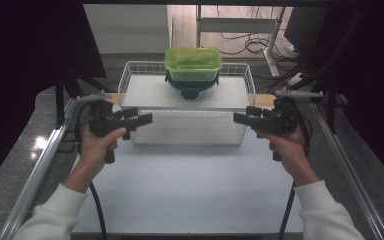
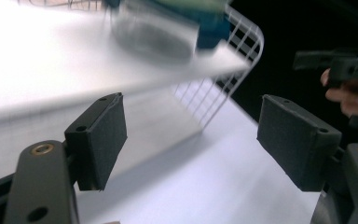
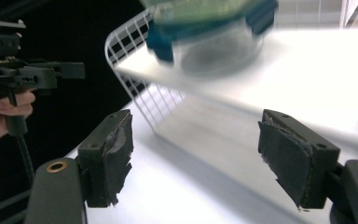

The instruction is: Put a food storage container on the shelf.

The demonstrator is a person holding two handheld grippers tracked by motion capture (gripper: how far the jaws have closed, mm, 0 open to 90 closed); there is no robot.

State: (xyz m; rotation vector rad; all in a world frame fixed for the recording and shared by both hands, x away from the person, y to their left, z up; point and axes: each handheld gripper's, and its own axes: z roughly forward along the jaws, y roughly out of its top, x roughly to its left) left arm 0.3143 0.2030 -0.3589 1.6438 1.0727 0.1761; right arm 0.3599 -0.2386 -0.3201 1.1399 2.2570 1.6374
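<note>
- High view: I counted two hand-held grippers, the left hand-held gripper (image 1: pixel 145 119) and the right hand-held gripper (image 1: pixel 240 119), level with the front of one wire basket (image 1: pixel 130 75) on the white bench (image 1: pixel 190 190). One green-lidded container (image 1: pixel 193 64) sat stacked on a clear bowl (image 1: pixel 192 92) at the basket's far side; the bowl was partly hidden beneath it.
- Left gripper view: jaws stood wide apart, holding nothing. The bowl (image 2: pixel 151 39) was blurred and the container cut off at the top.
- Right gripper view: jaws likewise spread wide and empty, pads (image 3: pixel 116 154) worn. The container (image 3: pixel 205 11) was blurred.
</note>
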